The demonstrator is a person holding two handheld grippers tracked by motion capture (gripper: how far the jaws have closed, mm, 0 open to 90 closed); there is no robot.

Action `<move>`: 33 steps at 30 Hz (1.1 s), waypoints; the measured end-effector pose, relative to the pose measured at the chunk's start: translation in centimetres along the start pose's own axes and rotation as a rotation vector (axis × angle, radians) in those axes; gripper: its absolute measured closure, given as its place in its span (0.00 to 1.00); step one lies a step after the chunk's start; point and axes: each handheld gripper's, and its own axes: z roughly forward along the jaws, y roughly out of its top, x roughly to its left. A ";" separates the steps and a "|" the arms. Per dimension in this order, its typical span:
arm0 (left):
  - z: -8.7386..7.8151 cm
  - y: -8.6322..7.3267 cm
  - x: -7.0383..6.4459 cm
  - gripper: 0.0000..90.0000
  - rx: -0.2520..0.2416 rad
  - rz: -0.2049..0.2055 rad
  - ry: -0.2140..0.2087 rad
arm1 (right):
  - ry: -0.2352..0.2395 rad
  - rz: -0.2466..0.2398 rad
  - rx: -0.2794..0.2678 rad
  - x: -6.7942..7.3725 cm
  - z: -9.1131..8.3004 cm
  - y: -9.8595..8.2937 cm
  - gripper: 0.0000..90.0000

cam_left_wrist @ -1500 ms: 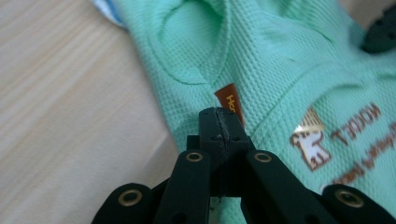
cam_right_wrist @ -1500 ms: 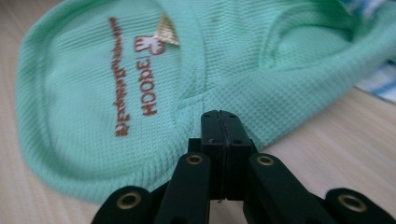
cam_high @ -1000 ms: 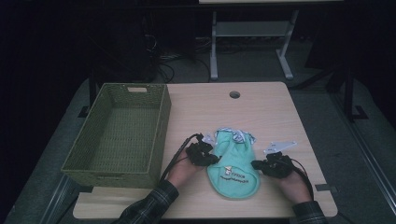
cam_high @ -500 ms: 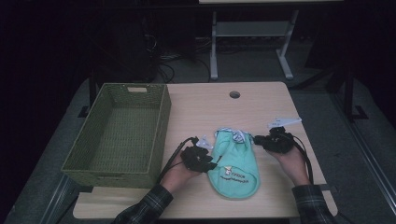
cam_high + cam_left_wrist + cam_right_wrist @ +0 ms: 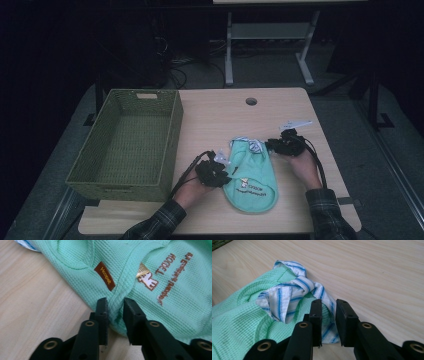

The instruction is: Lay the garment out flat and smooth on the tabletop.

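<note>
mint-green waffle-knit bib (image 5: pixel 251 178) lies flat on the light wooden desk (image 5: pixel 215 117), near its front edge, its blue-and-white striped tie strap (image 5: pixel 294 293) bunched at the far end. left gripper (image 5: pixel 115 305) pinches a fold of the bib's left edge between its jaws. right gripper (image 5: pixel 329 307) has its jaws closed on the striped strap. green woven basket (image 5: pixel 126 142) sits to the left.

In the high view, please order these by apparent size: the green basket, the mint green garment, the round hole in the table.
1. green basket
2. mint green garment
3. round hole, clearly the smallest
</note>
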 end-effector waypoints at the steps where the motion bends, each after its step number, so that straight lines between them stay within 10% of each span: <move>1: 0.0 0.0 0.0 0.84 -0.001 0.000 0.001 | 0.004 0.001 0.002 0.0 0.2 0.0 0.82; 26: -1.3 0.0 0.2 0.97 -0.028 -0.012 0.003 | -0.083 -0.032 0.005 -1.5 0.7 -0.4 0.97; 33: -1.4 0.1 0.1 0.82 -0.071 -0.029 -0.018 | -0.090 -0.024 -0.012 -1.3 0.1 0.1 0.88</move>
